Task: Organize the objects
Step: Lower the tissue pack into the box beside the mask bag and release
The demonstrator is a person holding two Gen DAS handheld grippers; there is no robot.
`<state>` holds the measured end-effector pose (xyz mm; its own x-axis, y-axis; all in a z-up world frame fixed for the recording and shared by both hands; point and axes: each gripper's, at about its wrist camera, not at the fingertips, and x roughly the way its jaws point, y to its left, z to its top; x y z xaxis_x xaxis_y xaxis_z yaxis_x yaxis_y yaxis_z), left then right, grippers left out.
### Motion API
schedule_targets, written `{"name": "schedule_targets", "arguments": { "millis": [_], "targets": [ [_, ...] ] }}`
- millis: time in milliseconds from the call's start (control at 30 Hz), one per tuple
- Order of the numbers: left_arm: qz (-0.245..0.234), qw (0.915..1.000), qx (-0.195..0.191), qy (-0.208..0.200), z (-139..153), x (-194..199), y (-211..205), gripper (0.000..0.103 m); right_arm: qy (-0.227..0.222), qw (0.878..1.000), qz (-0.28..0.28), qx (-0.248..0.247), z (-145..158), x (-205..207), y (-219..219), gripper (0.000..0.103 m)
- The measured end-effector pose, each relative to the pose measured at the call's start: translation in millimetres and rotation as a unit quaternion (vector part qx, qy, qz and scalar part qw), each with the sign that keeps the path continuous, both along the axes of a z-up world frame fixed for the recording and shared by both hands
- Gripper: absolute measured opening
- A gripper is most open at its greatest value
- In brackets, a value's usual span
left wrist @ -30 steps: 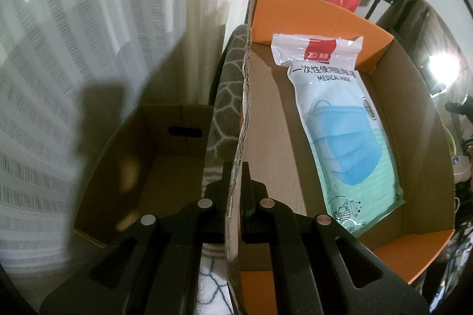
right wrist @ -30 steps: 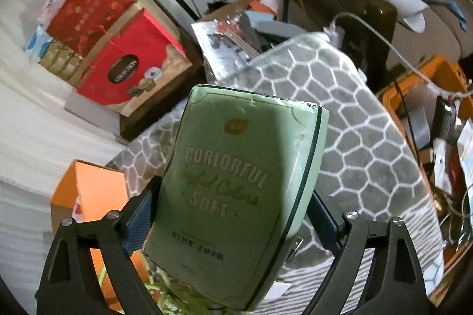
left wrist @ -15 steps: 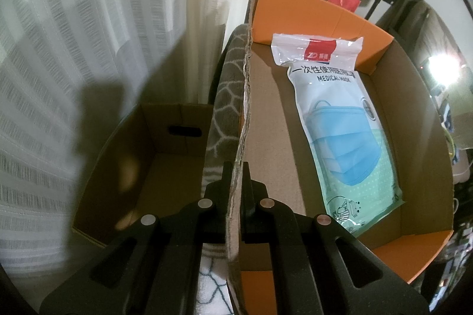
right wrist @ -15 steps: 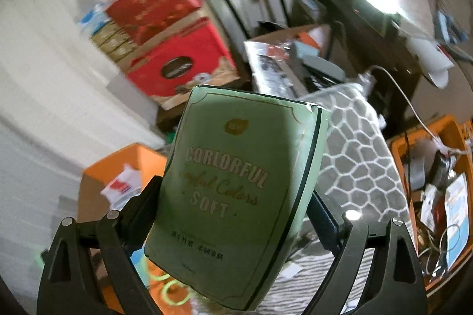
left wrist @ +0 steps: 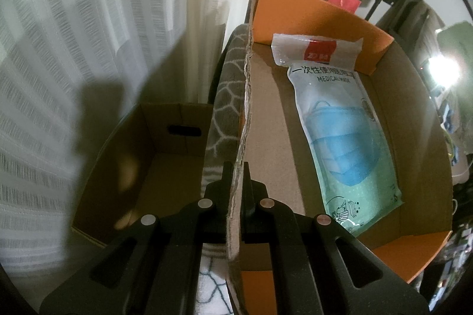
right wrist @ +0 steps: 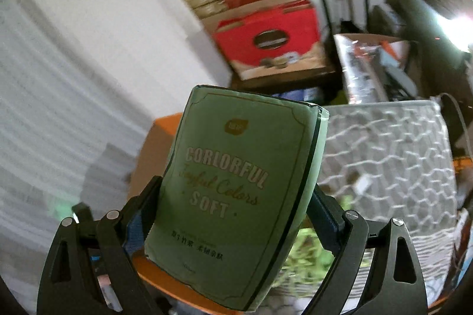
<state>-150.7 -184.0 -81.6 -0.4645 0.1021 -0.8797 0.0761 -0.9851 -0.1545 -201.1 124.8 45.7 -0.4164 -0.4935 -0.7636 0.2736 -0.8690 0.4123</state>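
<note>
Curtain (right wrist: 59,137) now behind raised tissue pack (right wrist: 236,196).

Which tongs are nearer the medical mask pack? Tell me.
Left. The left tongs pinch the cardboard box's wall beside the medical mask pack; the right tongs hold a green tissue pack away from it.

The left gripper (left wrist: 236,176) points steeply downward, its two black fingers (left wrist: 226,182) pressed nearly together, pinching the thin torn edge of a cardboard box wall (left wrist: 241,137) that rises between them. The right gripper (right wrist: 233,214) also tilts downward, less steeply, and its jaws stand wide apart, each blue-padded finger (right wrist: 323,214) pressing a side of a green tissue pack (right wrist: 233,191) held upright between them. No hand or sleeve shows in either wrist view.
</note>
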Motion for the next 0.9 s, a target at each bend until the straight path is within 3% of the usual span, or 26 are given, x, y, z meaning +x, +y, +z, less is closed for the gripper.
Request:
{"name": "schedule_targets", "arguments": {
  "millis": [433,900],
  "targets": [
    [0.001,1.0,0.003,0.0,-0.6,1.3,0.9,0.003,-0.054,0.996,0.069,0.011,-59.7,8.3,-87.5,0.092],
    [0.002,0.9999,0.01,-0.001,-0.7,2.8,0.7,0.003,-0.05,0.991,0.112,0.056,-95.4,18.0,-144.4,0.092]
  ]
}}
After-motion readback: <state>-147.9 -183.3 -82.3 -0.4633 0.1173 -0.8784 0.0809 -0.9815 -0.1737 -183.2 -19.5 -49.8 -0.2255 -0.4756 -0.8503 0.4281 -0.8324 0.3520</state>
